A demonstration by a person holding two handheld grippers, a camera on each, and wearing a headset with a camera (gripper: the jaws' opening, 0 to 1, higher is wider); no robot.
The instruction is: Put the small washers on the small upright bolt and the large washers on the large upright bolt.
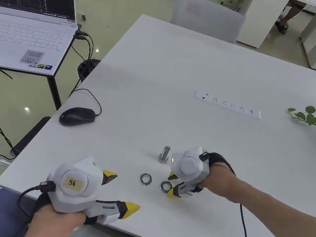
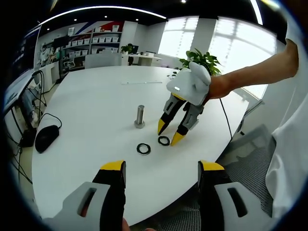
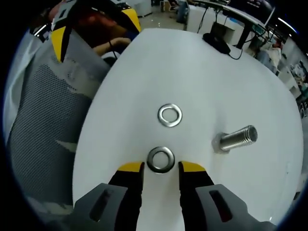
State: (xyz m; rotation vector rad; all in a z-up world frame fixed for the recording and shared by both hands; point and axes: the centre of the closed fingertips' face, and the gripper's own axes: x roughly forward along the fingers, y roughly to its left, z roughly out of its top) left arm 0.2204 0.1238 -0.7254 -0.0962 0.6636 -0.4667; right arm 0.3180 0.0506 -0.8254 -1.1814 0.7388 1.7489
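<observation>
Right gripper (image 3: 161,168) first. Its jaws are standing partly open, and the first washer (image 3: 160,160) is lying flat on the white table (image 1: 163,74) right in the gap at the yellow tips. As far as we can tell, the jaws aren't pinching it. The second washer (image 3: 170,115) is lying farther out along the same line, apart from the first. The bolt (image 3: 234,138) is standing on its head off to the right of both.

The left gripper (image 2: 162,168) is hanging back near the table's edge. Its jaws are spread wide and aren't holding anything, and both washers and the bolt are sitting out ahead of it.

Counting it up, we're seeing two washers and one upright bolt, with neither washer on the bolt.

On the views, the right gripper view is giving us the close look at that gap around the first washer. The left gripper view is catching the right gripper from the side, with its tips angled down at the table on either side of that washer. The head view is adding the surroundings: a mouse (image 1: 77,116) and a power strip (image 1: 228,104) on the table, plus a laptop (image 1: 34,29) on a side stand.
</observation>
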